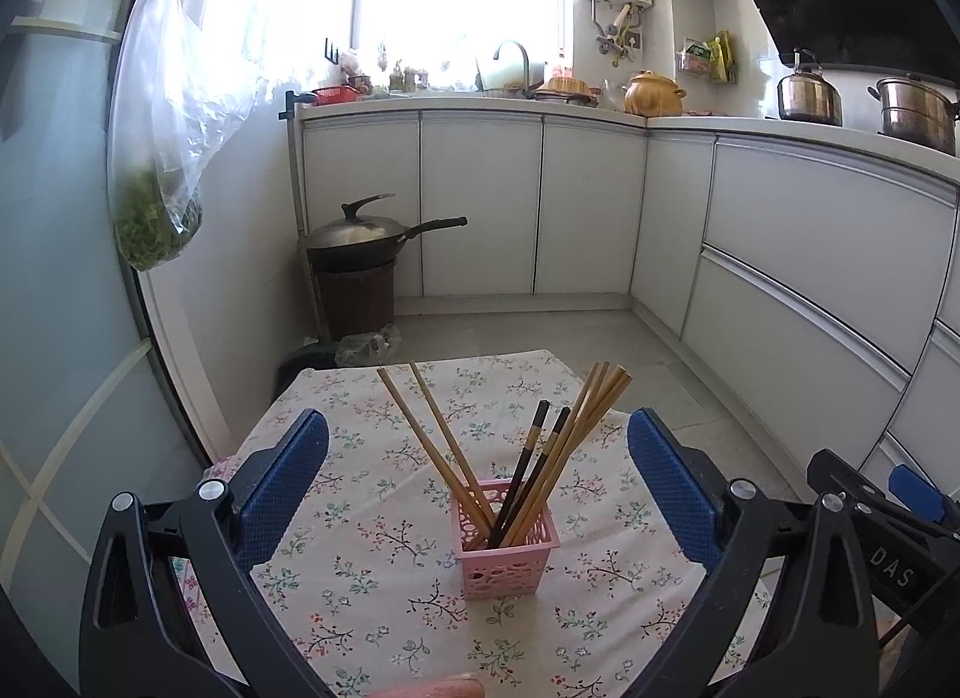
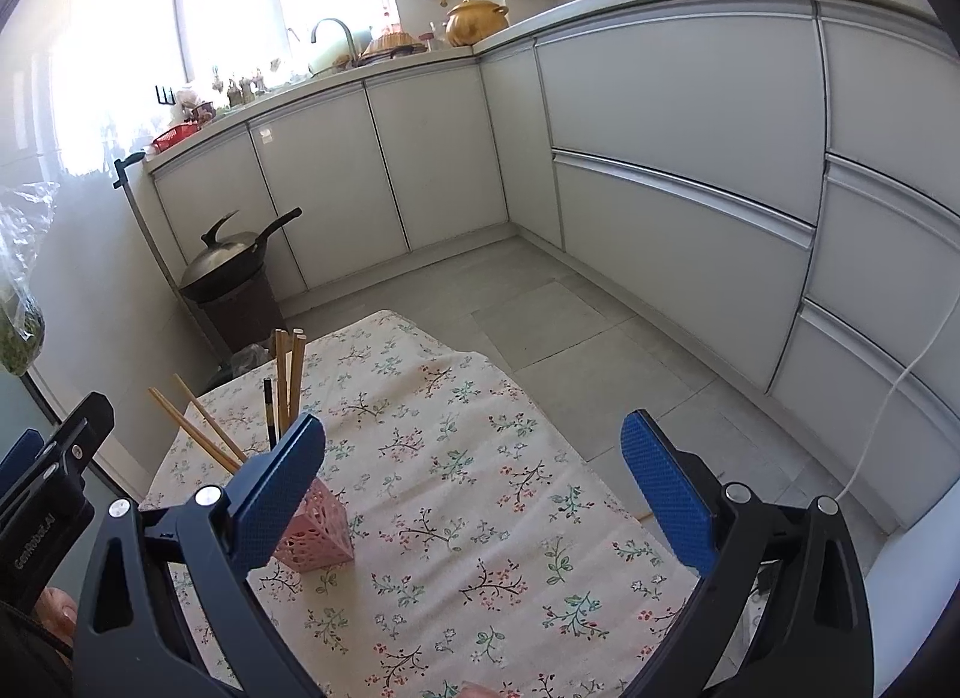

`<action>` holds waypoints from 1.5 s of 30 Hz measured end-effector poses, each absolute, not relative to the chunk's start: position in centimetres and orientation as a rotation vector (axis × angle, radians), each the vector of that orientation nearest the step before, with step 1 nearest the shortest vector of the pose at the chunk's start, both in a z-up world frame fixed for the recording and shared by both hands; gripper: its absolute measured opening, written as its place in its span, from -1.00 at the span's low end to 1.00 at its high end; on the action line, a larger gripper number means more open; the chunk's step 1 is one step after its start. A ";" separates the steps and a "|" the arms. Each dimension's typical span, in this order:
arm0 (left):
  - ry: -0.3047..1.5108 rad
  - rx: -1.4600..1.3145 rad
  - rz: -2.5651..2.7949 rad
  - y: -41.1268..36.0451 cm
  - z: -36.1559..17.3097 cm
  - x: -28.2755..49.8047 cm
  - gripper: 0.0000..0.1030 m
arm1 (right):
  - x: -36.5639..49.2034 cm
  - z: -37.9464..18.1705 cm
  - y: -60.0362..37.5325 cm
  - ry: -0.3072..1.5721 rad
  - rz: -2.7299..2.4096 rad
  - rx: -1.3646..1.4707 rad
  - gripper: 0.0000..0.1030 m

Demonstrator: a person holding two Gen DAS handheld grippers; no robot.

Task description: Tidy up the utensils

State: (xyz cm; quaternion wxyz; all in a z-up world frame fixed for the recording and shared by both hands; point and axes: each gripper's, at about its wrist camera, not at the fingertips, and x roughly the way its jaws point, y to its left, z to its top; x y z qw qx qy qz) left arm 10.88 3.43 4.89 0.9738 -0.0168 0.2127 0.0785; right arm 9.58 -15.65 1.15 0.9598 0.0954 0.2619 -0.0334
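Note:
A pink perforated holder (image 1: pixel 506 548) stands on the floral tablecloth (image 1: pixel 372 458), between my left gripper's fingers and a little ahead of them. It holds several wooden chopsticks (image 1: pixel 432 446) and two dark ones (image 1: pixel 528 470), all leaning outward. My left gripper (image 1: pixel 478 440) is open and empty. My right gripper (image 2: pixel 474 446) is open and empty over the cloth (image 2: pixel 480 488). In the right wrist view the holder (image 2: pixel 315 536) sits partly behind the left blue finger (image 2: pixel 282 488), with the chopsticks (image 2: pixel 288 374) rising above it.
White cabinets (image 1: pixel 780 254) run along the back and right. A black wok (image 1: pixel 360 239) sits on a dark bin by the left wall. A plastic bag of greens (image 1: pixel 159 218) hangs at left. The right gripper's body (image 1: pixel 888 548) shows at the left view's right edge.

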 end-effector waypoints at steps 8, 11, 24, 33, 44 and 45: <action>0.442 -0.034 0.157 3.4 4.7 11.1 0.86 | 9.7 1.1 -15.8 0.537 -0.064 0.198 0.87; 0.444 -0.028 0.154 3.3 4.7 11.1 0.86 | 9.8 1.0 -15.8 0.540 -0.061 0.195 0.87; 0.448 -0.017 0.152 3.1 4.6 11.2 0.86 | 9.7 1.1 -15.7 0.540 -0.058 0.195 0.87; 0.454 -0.011 0.149 3.0 4.5 11.3 0.86 | 9.7 1.1 -15.7 0.541 -0.059 0.197 0.87; 0.456 -0.005 0.147 2.9 4.5 11.3 0.86 | 9.8 1.0 -15.8 0.548 -0.059 0.199 0.87; 0.457 -0.004 0.147 2.9 4.5 11.3 0.86 | 9.8 1.0 -15.8 0.548 -0.059 0.198 0.87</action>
